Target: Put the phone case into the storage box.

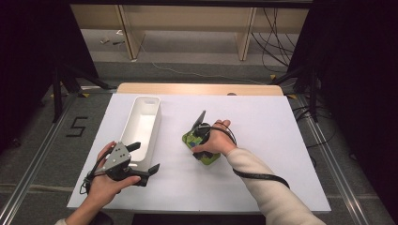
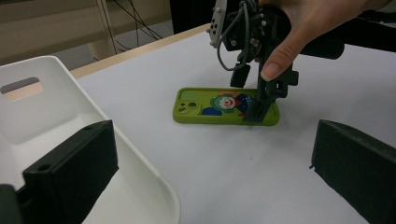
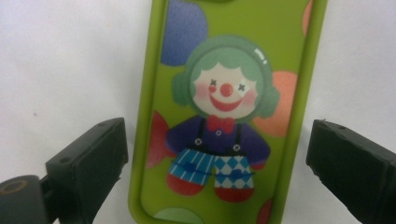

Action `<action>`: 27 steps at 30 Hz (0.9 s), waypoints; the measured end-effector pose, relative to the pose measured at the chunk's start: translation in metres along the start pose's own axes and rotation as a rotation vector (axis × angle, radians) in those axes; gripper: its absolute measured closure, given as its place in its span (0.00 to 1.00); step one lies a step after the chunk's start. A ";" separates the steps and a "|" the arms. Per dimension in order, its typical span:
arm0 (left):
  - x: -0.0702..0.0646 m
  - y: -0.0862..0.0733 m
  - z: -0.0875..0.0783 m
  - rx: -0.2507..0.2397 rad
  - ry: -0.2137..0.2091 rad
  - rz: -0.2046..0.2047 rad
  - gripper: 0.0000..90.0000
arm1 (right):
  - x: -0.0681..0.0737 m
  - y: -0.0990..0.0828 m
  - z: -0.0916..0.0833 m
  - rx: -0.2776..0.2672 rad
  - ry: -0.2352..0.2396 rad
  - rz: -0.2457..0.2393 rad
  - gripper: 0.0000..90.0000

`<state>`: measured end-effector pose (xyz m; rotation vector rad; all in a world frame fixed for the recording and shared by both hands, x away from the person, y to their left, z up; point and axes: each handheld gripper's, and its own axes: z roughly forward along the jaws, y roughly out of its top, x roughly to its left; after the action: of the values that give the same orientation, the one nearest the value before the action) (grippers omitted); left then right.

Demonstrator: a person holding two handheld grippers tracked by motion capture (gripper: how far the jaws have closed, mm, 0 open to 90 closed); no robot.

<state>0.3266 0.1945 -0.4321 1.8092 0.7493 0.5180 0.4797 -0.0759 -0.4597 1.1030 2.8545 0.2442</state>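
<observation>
High view: we see our right gripper (image 1: 199, 136) brought down on the green phone case (image 1: 202, 149), which lies flat near the middle of the white table (image 1: 263, 140), a little toward our edge. Our right hand (image 1: 217, 140) covers most of the case from here, so we cannot tell how the jaws stand. Our left gripper (image 1: 141, 161) rests near our edge at the left, jaws apart, one lying over the near end of the white bin (image 1: 143, 124). The bin runs lengthwise toward the far edge, left of the case.

Left gripper view: our own two jaws stand wide apart with nothing between them; the left one sits inside the bin's near wall (image 2: 140, 177). Across the bare table the case (image 2: 205, 109) lies face up, clown print showing, and the right gripper (image 2: 254, 105) stands over its far-right end, tips at or on its surface; contact is probably there, though the angle leaves it uncertain.

Right gripper view: both jaws are spread, one on each side of the case's (image 3: 224, 112) long edges, not touching them.

Step in hand: we judge it the approach to grasp, jaws straddling, not yet closed.

Next move: we should settle the tips to table level, then close squarely across the case's width; its rim is low, so a shallow bite may slip. The bin looks the likely destination.
</observation>
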 end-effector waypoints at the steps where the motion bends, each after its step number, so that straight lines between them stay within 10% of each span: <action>1: 0.000 0.000 0.000 0.000 0.000 0.001 0.00 | 0.001 0.000 0.001 0.006 0.000 0.006 0.08; 27: 0.000 0.000 0.000 0.000 -0.001 0.002 0.00 | 0.002 0.001 0.004 0.040 -0.012 0.009 0.11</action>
<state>0.3268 0.1946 -0.4320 1.8097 0.7471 0.5187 0.4792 -0.0739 -0.4633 1.1212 2.8564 0.1808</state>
